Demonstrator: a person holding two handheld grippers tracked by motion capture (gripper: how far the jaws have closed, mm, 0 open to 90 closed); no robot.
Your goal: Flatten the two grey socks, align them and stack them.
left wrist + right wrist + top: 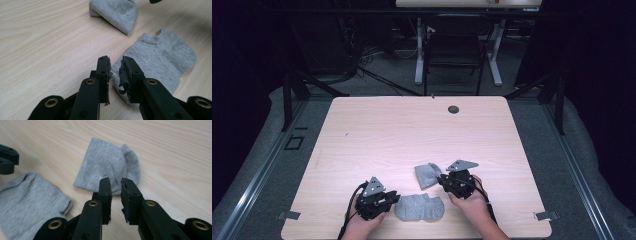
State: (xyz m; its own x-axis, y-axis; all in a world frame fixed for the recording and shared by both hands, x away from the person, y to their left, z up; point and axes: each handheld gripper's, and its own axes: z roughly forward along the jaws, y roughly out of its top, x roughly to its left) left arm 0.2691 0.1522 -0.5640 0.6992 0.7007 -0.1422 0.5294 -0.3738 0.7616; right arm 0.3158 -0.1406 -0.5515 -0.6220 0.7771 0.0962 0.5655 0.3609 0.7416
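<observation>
Lying near the front edge of the wooden table [377, 125] are two grey socks: a flat sock [419, 208] and, just beyond it, a folded sock [427, 174]. The left gripper [391, 198] sits at the flat sock's edge, jaws slightly apart and empty. The right gripper [443, 180] points at the folded sock, jaws narrowly parted, gripping nothing.

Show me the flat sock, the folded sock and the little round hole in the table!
flat sock [419, 207], high view, its middle.
folded sock [107, 168], right gripper view, its middle.
round hole [453, 109], high view, its centre.
</observation>
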